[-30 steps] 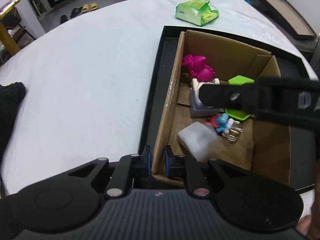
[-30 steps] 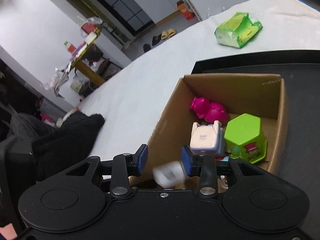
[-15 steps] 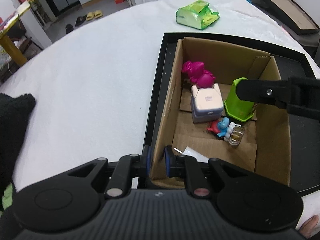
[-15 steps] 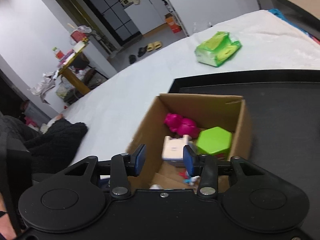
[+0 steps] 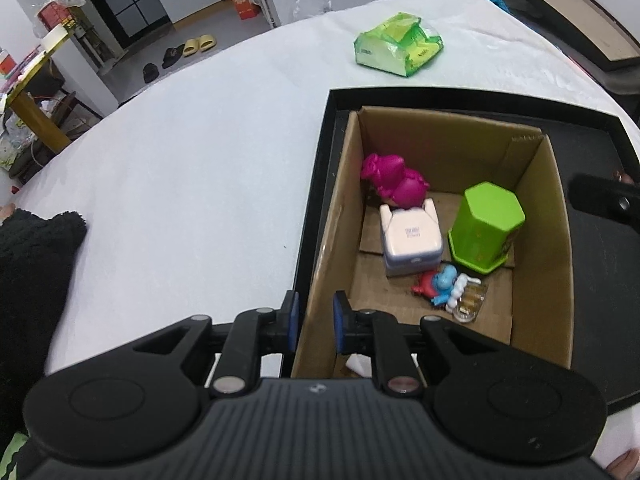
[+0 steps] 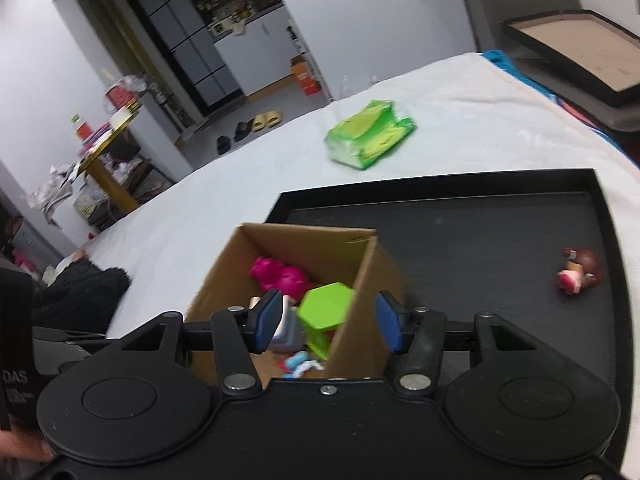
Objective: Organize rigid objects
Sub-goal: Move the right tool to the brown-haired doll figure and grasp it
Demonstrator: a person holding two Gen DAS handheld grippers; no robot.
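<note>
A cardboard box [image 5: 536, 184] stands on a black tray [image 5: 600, 264]. In it are a magenta toy [image 5: 394, 178], a white cube [image 5: 412, 240], a green hexagonal pot [image 5: 486, 224], a small red-and-blue figure [image 5: 438, 282] and a white block [image 5: 358, 364] near the front wall. My left gripper [image 5: 314, 320] is shut on the box's left wall. My right gripper [image 6: 328, 322] is open and empty above the box's right wall [image 6: 360, 312]. A small brown-haired figure [image 6: 580, 272] lies on the tray [image 6: 480, 240] at the right.
A green packet [image 5: 398, 44] lies on the white tablecloth [image 5: 192, 168] beyond the tray. A black fuzzy cloth [image 5: 32, 264] lies at the left. A framed board [image 6: 572, 52] stands at the far right.
The white block left my right gripper and landed in the box. My right gripper has opened wider, risen and drawn back to the right. My left gripper stays on the box wall.
</note>
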